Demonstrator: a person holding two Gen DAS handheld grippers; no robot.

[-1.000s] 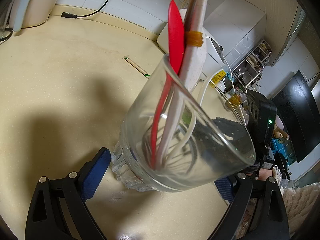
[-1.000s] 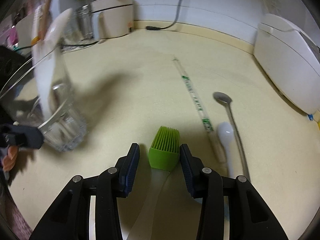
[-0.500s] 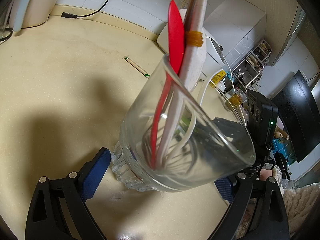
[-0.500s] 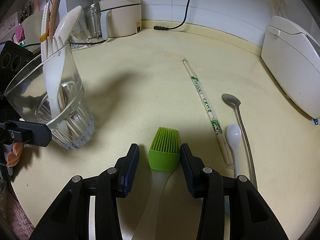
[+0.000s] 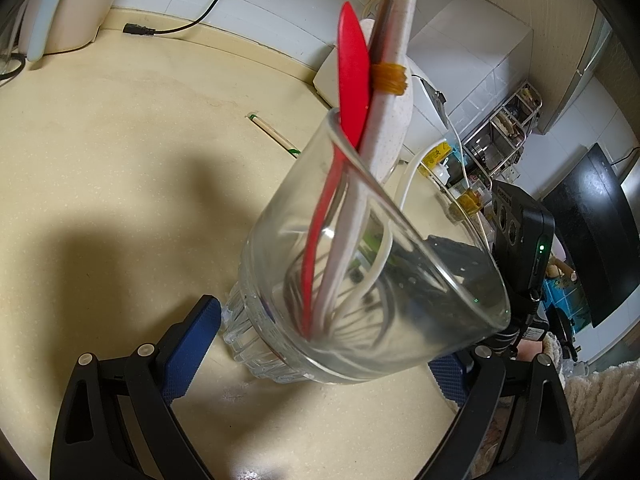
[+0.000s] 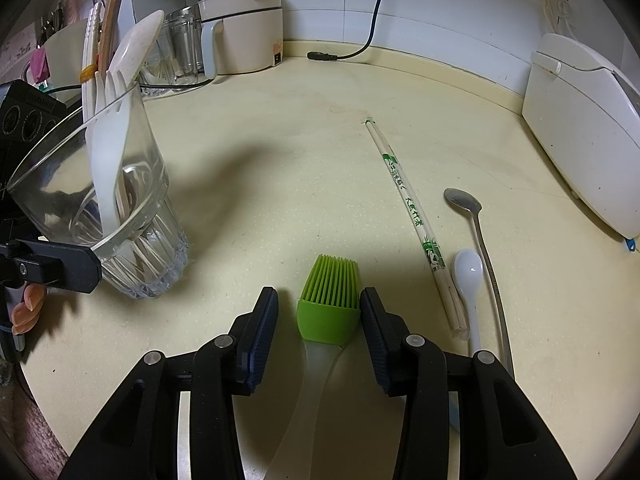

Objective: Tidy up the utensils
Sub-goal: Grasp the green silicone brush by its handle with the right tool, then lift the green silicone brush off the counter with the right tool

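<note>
Left gripper point(image 5: 320, 344) wide around the tilted glass point(image 5: 360, 264), whether it clamps we cannot tell, right gripper point(image 6: 319, 316) open astride our green brush point(image 6: 329, 300), bare counter point(image 6: 280, 152) ahead, chopsticks point(image 6: 412, 216) and spoons to its right.

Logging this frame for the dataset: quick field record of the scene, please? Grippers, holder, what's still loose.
left gripper: around the tilted glass, right pad hidden; contact unclear
glass contents: red spatula, white spoons and fork
right gripper: open, straddling the green silicone brush; one pad close against the head, gap at the other
brush: lying on the counter
still loose: wrapped chopsticks, metal spoon, white spoon
background: rice cooker, kettle
</note>
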